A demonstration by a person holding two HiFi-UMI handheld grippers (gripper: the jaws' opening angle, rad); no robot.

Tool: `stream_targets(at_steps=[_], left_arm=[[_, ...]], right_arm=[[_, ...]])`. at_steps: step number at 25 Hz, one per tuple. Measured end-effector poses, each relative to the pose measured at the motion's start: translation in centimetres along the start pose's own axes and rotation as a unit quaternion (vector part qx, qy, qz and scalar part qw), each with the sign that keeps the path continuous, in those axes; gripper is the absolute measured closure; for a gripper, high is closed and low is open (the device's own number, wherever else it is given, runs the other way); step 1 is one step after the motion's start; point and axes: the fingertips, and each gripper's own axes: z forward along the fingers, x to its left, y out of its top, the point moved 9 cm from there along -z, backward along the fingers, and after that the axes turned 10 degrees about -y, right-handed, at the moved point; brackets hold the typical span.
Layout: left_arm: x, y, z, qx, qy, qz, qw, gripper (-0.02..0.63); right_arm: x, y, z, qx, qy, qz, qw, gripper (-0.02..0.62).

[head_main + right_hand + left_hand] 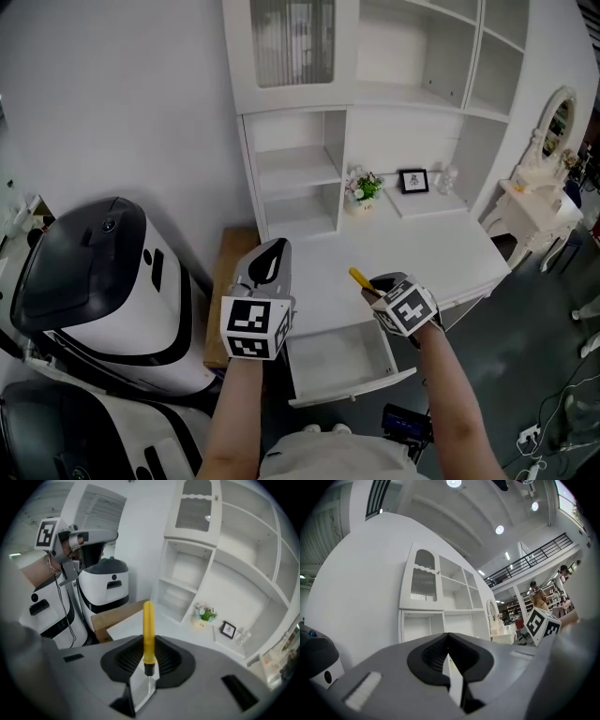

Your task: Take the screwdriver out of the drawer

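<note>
A flower pot [364, 190] and a picture frame [413, 180] are sitting by the desk's [422, 248] back edge; its front drawer [337, 361] is hanging open.

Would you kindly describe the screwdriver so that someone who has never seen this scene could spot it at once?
Find the white desk below the tall shelving, with its drawer pulled open. Above that drawer, the right claw grips the screwdriver; its slim yellow handle stands out against the grey claw and the white furniture.

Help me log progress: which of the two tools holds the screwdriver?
The right tool: its jaws clamp the yellow-handled screwdriver, while the left tool is shut on nothing.
</note>
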Motion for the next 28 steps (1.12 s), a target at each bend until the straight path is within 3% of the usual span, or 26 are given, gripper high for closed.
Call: stream_targets(at_steps=[4,8,13,21,25,28], left_arm=[[-0.2,1.7,-0.2,-0.021,0.005,0.010,0.9997,0.600],[-0.5,3.3,-0.4,-0.041,0.010,0.027,0.9987,0.600],[-1.1,4.9,-0.5,-0.063,0.012,0.041,0.9971,0.600],[-1.2,6.4,-0.4,-0.090,0.017,0.045,0.9948,0.600],[-1.3,6.7,-0.3,-0.096,0.016,0.047,0.9941,0.600],[-1.4,6.7,-0.2,-0.097,0.014,0.048,0.9940,0.600]], right_arm=[[-1.6,2.0,-3.6,-0.067,-0.051,0.013,0.996,0.515],[-3.2,3.7,-7.2,-0.138,-0.097,0.046,0.985,0.515],[-5.0,4.7,-11.4,-0.216,-0.142,0.092,0.962,0.515],[-5.6,5.3,-16.3,-0.289,-0.231,0.108,0.923,0.515],[-5.9,4.9,-17.8,-0.337,-0.245,0.139,0.899,0.515],[-6.2,4.7,-18.6,-0.350,-0.260,0.151,0.887,0.514]])
